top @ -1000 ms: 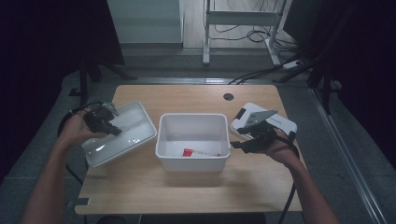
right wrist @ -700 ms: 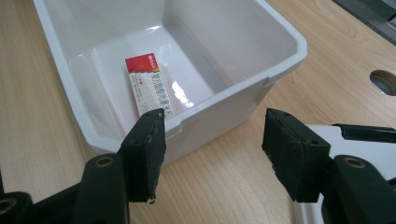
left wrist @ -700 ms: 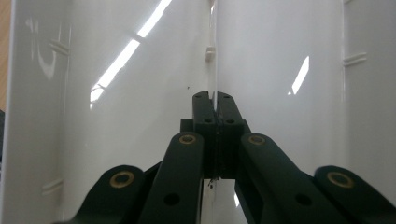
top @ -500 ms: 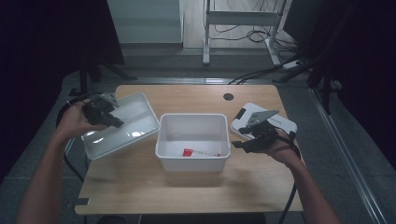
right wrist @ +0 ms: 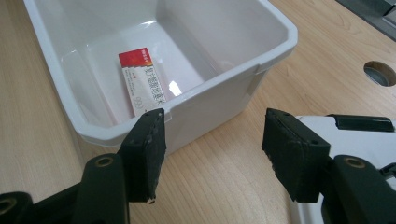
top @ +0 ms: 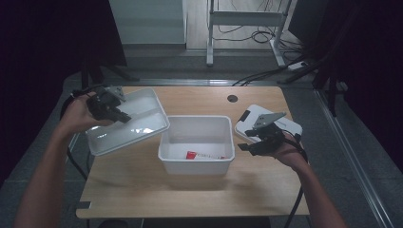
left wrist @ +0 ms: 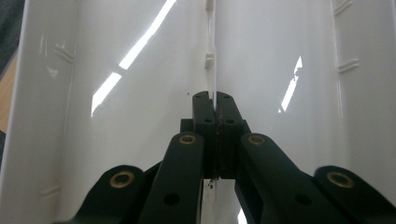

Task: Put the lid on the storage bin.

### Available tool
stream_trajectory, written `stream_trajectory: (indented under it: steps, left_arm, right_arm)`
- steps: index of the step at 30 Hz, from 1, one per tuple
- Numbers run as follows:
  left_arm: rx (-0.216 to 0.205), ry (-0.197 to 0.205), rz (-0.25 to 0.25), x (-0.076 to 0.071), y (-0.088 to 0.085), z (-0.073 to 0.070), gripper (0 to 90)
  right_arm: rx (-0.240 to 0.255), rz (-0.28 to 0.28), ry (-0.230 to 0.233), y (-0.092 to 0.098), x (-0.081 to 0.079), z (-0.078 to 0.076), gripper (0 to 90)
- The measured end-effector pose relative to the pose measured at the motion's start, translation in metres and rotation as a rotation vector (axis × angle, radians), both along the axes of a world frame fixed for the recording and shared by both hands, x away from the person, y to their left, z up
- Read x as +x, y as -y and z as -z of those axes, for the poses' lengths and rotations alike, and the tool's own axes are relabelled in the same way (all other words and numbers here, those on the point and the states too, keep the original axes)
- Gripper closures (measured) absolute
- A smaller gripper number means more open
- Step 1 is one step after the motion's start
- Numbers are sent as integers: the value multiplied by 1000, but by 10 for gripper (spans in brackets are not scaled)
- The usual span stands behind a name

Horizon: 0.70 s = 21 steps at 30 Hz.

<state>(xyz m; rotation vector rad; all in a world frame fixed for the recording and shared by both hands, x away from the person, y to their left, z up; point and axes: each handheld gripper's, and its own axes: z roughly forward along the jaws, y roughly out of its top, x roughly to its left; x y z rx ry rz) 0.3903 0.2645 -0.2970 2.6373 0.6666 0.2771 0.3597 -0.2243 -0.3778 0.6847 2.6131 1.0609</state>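
Left tool [top: 110, 108] is pinched onto the white lid [top: 130, 124], its jaws pressed together on a thin raised rib that runs down the lid's middle; my left gripper view shows that rib and small moulded ribs near the lid's edges, which the high view is too far off to give; from the high view I see what the close one cannot: the lid tilted and held clear of the tabletop [top: 199, 194], just left of the white bin [top: 197, 164], its lower corner near the bin's rim. Right tool [top: 251, 146] hangs spread, nothing between its jaws, just right of the bin; its own view looks down into the bin and shows one flat packet [right wrist: 142, 84], red-topped with printed characters, lying on the glossy floor. The lid and bin are smooth shiny plastic with rounded corners; the tabletop is pale wood grain with one round hole [top: 232, 98]. One flat white device [top: 285, 124] lies beside my right hand.
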Motion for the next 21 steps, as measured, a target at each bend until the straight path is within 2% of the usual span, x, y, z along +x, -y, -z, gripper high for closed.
stream_trajectory:
  steps: [3,4,5,8,10,11,12,14,19,21]
  left_arm:
    - [-11,-3,3,-1,5,-5,898]
    - [-1,-9,16,-1,6,-7,897]
    - [8,-7,29,0,9,-9,897]
    - [-2,3,28,0,15,-13,897]
    - [5,4,44,1,17,-15,897]
    - [-6,5,43,1,19,-16,897]
    - [2,7,54,2,20,-17,897]
    - [-5,8,57,3,24,-18,897]
    - [14,-1,84,6,34,-17,897]
    - [7,-3,86,6,38,-16,897]
  right_arm:
    - [2,4,-2,1,0,1,389]
    - [2,4,-2,1,0,1,389]
    - [3,5,-2,1,0,2,389]
    - [3,5,-4,1,1,3,389]
    - [3,6,-6,1,1,3,389]
    - [4,7,-7,1,1,4,389]
    - [4,7,-6,2,1,4,388]
    - [6,9,-5,3,1,4,389]
    - [4,13,-5,5,1,4,389]
    - [6,17,-7,6,1,5,389]
